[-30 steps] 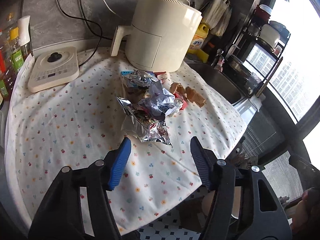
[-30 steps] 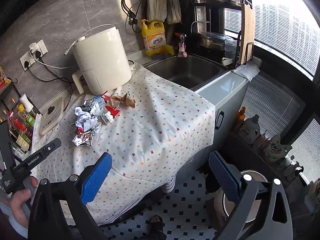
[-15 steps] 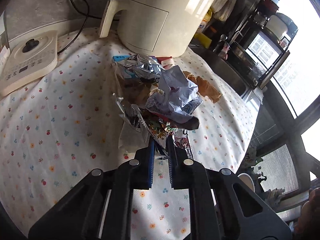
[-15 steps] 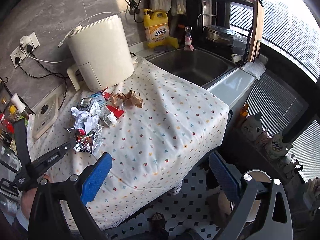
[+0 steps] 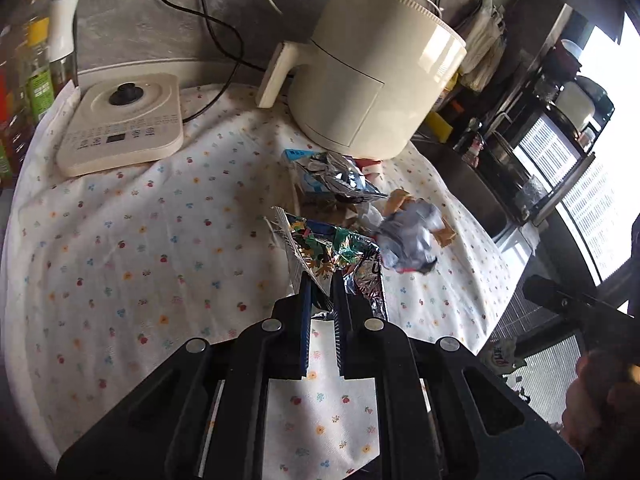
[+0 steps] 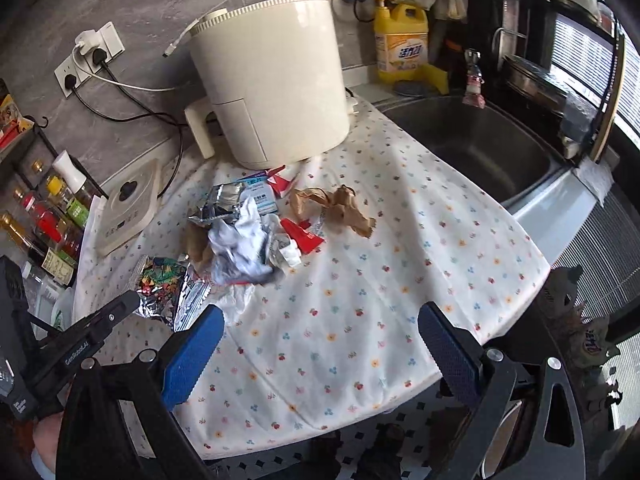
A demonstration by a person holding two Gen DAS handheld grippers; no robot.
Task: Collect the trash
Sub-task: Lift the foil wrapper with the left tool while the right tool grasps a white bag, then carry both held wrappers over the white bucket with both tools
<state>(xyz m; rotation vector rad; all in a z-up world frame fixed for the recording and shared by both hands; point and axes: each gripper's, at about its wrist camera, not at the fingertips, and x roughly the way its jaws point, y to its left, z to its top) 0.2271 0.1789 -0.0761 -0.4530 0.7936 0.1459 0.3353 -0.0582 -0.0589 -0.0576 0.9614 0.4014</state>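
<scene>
While your left gripper (image 5: 320, 280) pinches the crinkled foil snack wrapper (image 5: 340, 256) at the pile's near edge on the floral cloth (image 5: 120, 240) and your right gripper (image 6: 320, 344) hangs wide and empty, a thin-edge grip could slip or drag neighbouring scraps.

Grey marble wall (image 6: 160, 0), steel sink (image 6: 472, 136), bright slatted window (image 6: 580, 40), tiled floor (image 6: 280, 464)

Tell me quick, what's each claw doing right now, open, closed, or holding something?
Left claw: closed on the foil snack wrapper.
Right claw: open, holding nothing, above the floral tablecloth.
</scene>
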